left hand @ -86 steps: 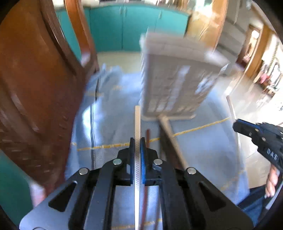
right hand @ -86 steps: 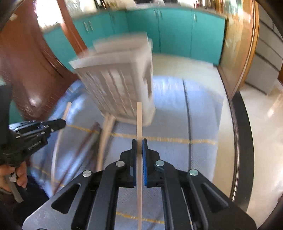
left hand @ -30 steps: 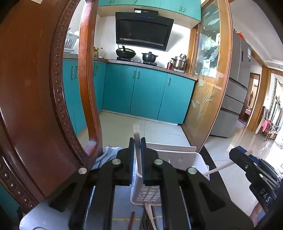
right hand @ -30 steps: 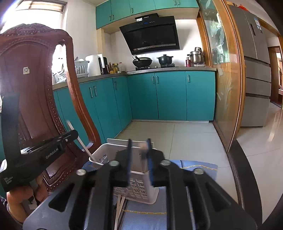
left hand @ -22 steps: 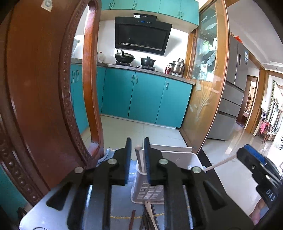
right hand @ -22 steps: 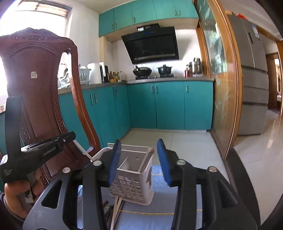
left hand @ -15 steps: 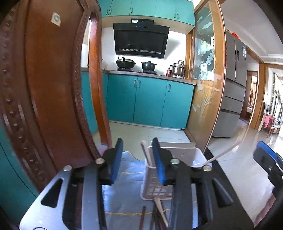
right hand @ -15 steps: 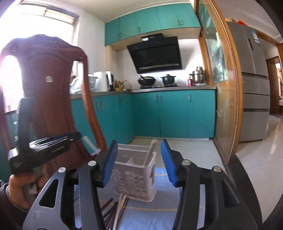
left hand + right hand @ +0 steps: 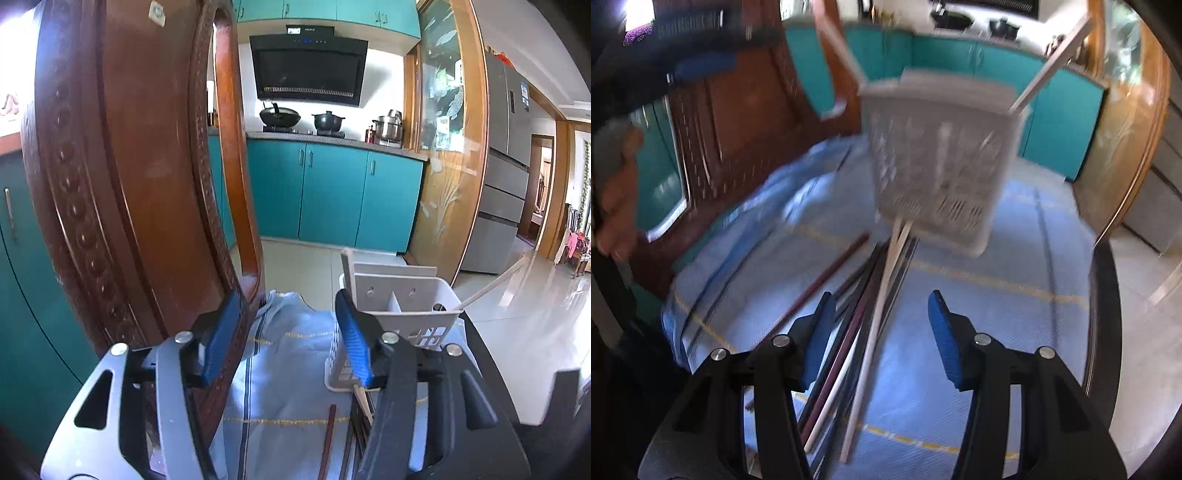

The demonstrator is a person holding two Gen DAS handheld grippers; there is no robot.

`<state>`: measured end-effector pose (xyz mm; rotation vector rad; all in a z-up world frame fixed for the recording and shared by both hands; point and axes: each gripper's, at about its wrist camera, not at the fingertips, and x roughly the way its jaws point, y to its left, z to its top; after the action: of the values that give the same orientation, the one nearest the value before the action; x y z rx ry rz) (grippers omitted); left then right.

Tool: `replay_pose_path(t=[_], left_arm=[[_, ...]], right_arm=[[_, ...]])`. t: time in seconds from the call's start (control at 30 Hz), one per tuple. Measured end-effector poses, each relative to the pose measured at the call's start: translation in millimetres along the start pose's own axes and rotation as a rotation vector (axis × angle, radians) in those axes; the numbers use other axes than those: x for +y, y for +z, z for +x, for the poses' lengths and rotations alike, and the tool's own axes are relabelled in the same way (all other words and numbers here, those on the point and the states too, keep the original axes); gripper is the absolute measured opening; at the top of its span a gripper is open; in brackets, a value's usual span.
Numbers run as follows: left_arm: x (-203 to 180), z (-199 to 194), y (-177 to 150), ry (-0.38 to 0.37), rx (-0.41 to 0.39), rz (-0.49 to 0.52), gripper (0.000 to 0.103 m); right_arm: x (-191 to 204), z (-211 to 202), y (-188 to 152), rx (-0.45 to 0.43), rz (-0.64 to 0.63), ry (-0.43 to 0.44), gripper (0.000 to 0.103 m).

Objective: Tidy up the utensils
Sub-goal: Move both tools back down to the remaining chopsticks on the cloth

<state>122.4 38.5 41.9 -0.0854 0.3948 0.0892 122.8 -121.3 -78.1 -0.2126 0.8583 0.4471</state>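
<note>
chopsticks (image 9: 491,286) now in basket (image 9: 406,299) | L gripper (image 9: 286,336) & R gripper (image 9: 881,328) jaws just opening, both empty

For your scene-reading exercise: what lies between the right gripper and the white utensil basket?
In the right wrist view, loose chopsticks, pale and dark, lie on the blue cloth from the open right gripper up to the basket.

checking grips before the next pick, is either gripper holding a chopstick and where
Nothing is held. The left gripper and right gripper both have their jaws apart and empty, having just been opening; chopsticks lie loose below.
</note>
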Motion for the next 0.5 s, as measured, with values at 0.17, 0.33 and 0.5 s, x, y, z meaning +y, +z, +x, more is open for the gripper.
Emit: replay_pose_path(t=[0.17, 0.33, 0.5], left_arm=[[1.2, 0.2, -3.6, 0.008, 0.017, 0.007, 0.061], [0.7, 0.5, -6.6, 0.009, 0.032, 0.016, 0.063], [0.1, 2.8, -8.5, 0.009, 0.048, 0.019, 0.065]], right_arm=[[12.4, 17.3, -9.4, 0.059, -0.018, -0.032, 0.052], [10.2, 32.5, -12.2, 0.125, 0.018, -0.027, 0.052], [-4.1, 43.8, -11.4, 0.175, 0.101, 0.008, 0.045]])
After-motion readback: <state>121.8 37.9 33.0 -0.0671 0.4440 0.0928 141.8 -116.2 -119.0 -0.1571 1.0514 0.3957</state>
